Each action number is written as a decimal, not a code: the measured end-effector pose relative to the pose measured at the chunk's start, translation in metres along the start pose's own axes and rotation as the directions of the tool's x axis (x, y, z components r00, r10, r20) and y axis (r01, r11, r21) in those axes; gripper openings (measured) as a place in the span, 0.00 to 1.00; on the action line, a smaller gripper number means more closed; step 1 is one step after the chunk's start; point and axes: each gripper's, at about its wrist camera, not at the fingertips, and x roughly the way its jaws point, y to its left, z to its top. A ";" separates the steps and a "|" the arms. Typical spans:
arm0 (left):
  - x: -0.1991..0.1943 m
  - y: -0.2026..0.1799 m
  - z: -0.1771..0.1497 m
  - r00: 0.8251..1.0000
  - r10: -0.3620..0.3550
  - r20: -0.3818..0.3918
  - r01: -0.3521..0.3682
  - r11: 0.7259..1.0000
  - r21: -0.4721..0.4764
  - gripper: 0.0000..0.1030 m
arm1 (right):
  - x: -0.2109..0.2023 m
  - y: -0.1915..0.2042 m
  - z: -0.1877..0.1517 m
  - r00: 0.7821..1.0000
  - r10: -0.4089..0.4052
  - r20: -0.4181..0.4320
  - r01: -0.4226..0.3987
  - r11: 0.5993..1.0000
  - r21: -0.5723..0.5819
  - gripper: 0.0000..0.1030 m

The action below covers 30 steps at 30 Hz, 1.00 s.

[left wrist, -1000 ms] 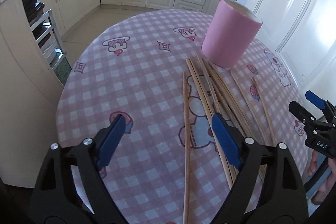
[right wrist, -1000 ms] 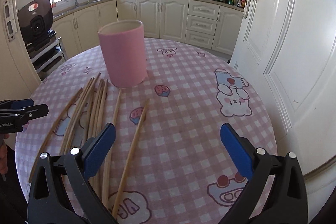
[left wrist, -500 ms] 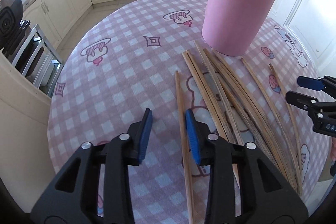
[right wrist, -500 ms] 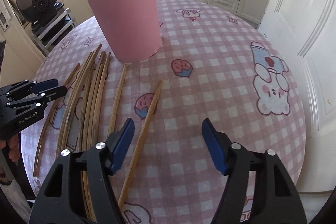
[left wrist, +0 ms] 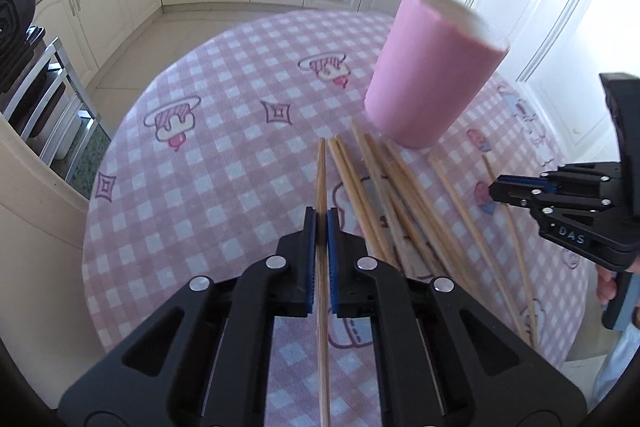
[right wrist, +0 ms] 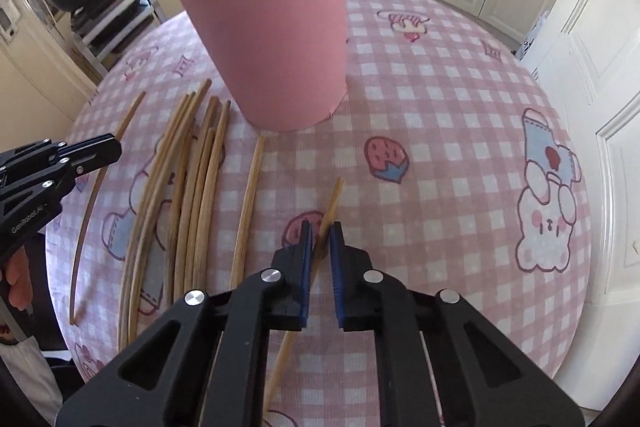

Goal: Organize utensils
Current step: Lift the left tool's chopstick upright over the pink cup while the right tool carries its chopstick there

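We start with the round worktop [left wrist: 224, 155] under its pink checked cloth, where the pink cylindrical holder [right wrist: 268, 39] stands upright with its mouth open and nothing in it that we can see. Beside its base lies the loose spread of wooden chopsticks [right wrist: 192, 179], flat on the cloth and fanned out towards us.

What has changed is at the claws. A second ago both stood wide open above the cloth; now both have closed. Our left claw [left wrist: 321, 223] has clamped the outermost chopstick on the left of the spread [left wrist: 321, 167], which runs straight between the blue pads and on under the frame. Our right claw [right wrist: 321, 233] has shut on the lone chopstick on the right of the spread [right wrist: 334, 197], which crosses the jaws at a slant. In each wrist view the other claw shows at the edge, also closed.

We judge this to be two grasps made at once, one stick per hand, so the picking stage is done for this pair. Neither stick looks lifted yet. The slanted one may pivot in the pads when raised. Next would be lifting both and tipping them, ends down, into the holder.
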 end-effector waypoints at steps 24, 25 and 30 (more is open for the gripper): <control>-0.162 -0.057 0.070 0.905 -0.174 0.387 0.136 0.983 0.124 0.05 | -0.181 0.023 0.048 0.783 0.056 0.620 -0.031 0.998 -0.050 0.04; -0.163 -0.061 0.075 0.903 -0.175 0.393 0.135 0.983 0.125 0.05 | -0.183 0.024 0.052 0.763 0.060 0.644 -0.035 0.998 -0.052 0.04; -0.170 -0.072 0.099 0.880 -0.165 0.446 0.125 0.985 0.117 0.05 | -0.190 0.030 0.071 0.663 0.007 0.749 0.001 1.000 -0.010 0.04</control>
